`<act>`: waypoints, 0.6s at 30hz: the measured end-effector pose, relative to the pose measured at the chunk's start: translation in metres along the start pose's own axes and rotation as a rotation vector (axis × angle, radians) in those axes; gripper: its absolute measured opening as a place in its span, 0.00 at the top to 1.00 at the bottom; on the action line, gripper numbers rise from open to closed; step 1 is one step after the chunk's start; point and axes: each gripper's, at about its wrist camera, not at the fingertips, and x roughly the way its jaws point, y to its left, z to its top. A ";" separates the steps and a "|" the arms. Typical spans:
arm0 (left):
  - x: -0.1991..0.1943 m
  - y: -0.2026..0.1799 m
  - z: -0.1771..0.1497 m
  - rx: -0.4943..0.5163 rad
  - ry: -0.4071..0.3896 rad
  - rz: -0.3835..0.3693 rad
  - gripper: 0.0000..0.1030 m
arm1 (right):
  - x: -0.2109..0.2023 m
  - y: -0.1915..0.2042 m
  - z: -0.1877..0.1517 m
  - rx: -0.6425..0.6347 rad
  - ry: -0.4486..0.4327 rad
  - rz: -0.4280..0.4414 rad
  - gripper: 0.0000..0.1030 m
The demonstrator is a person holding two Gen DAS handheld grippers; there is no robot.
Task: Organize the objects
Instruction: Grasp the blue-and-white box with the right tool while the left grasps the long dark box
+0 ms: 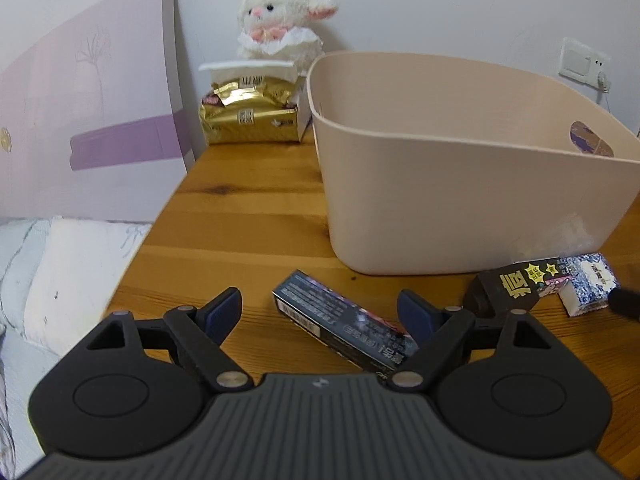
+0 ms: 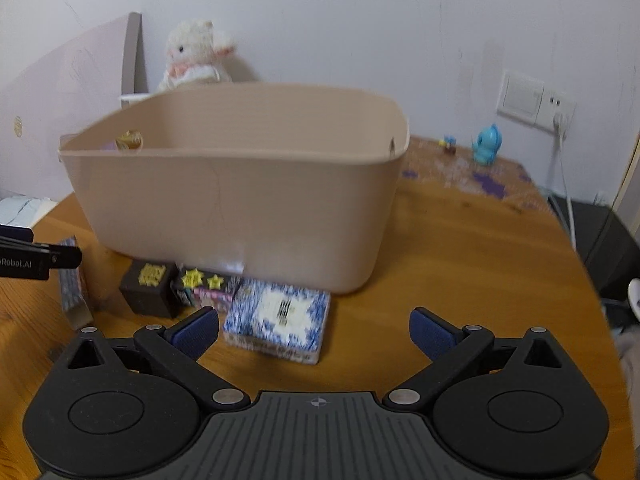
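The left gripper (image 1: 320, 312) was spread wide around the long dark carton (image 1: 340, 320) lying flat on the wooden table (image 1: 240, 216) before the beige bin (image 1: 460, 208). The right gripper (image 2: 314, 334), also spread, faced the blue-patterned box (image 2: 280, 320). Both cartons looked light, rigid; grip across narrow sides.
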 end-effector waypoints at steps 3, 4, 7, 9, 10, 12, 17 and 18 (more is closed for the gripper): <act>0.009 -0.003 -0.002 -0.022 0.036 0.005 0.17 | 0.013 0.004 -0.007 0.004 0.023 -0.012 0.00; 0.011 -0.004 -0.003 -0.030 0.048 0.012 0.17 | 0.016 0.005 -0.008 0.010 0.029 -0.008 0.00; 0.016 -0.005 -0.007 -0.048 0.078 0.008 0.17 | 0.025 0.009 -0.010 0.034 0.050 0.009 0.00; 0.018 -0.005 -0.008 -0.063 0.094 -0.002 0.17 | 0.032 0.011 -0.011 0.044 0.064 0.008 0.00; 0.019 -0.005 -0.009 -0.069 0.099 -0.008 0.18 | 0.035 0.013 -0.012 0.046 0.068 0.005 0.00; 0.021 -0.004 -0.010 -0.075 0.111 -0.019 0.22 | 0.039 0.016 -0.012 0.050 0.071 -0.004 0.00; 0.019 -0.006 -0.008 -0.071 0.103 -0.022 0.36 | 0.042 0.019 -0.013 0.051 0.045 -0.026 0.15; 0.017 -0.006 -0.008 -0.069 0.104 -0.024 0.42 | 0.041 0.019 -0.013 0.050 0.042 -0.027 0.17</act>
